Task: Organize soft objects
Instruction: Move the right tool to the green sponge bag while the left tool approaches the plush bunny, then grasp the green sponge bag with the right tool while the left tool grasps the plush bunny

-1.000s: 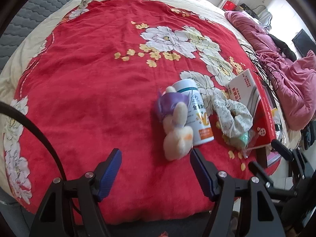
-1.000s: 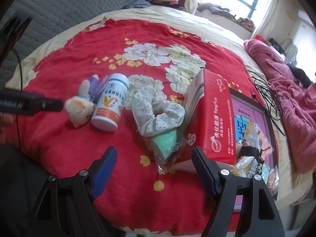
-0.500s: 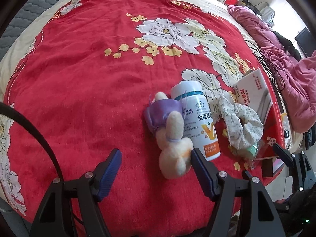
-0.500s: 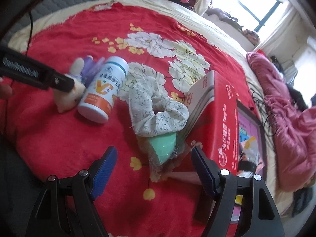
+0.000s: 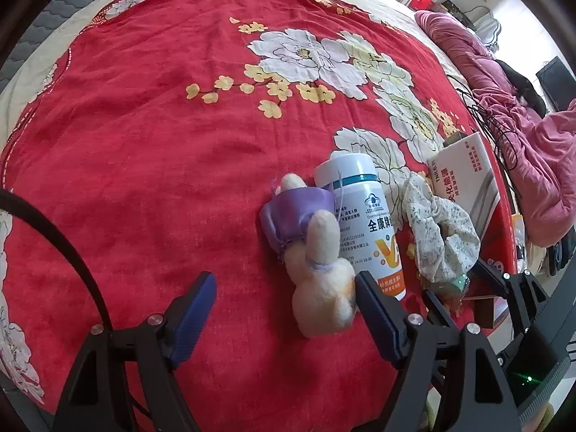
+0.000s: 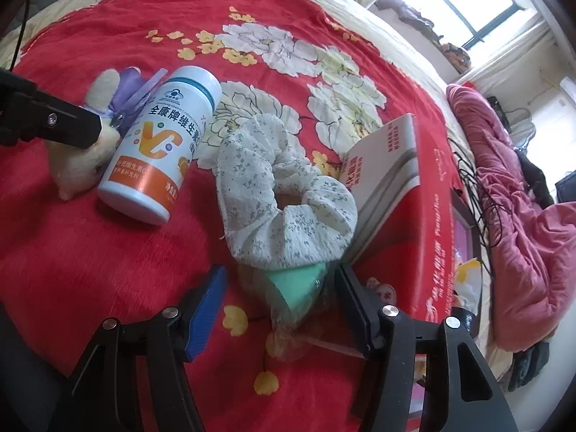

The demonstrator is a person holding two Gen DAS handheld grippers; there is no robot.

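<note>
A cream plush bunny point(image 5: 320, 280) with a purple bow lies on the red flowered blanket point(image 5: 162, 144), against a white vitamin bottle point(image 5: 363, 223). My left gripper point(image 5: 284, 309) hovers low over the bunny. Its jaws are opening, and the right pad point(image 5: 374, 313) is at the bunny's head. Right of the bottle, a floral scrunchie point(image 6: 284, 208) rests on a green sponge in a clear bag point(image 6: 298, 288). My right gripper point(image 6: 279, 307) straddles that sponge with its jaws closing. The left pad point(image 6: 205, 309) still stands apart from the bag.
A red tissue box point(image 6: 406, 194) leans right behind the scrunchie and sponge. Beyond it lie a dark-framed pink board point(image 6: 464, 237), black cables point(image 6: 478, 187) and a pink quilt point(image 6: 522, 223). The bed's front edge is just below both grippers.
Both grippers sank toward the bed. The left one closed in on the bunny. The right one tilted down over the green sponge and its jaws narrowed around it.
</note>
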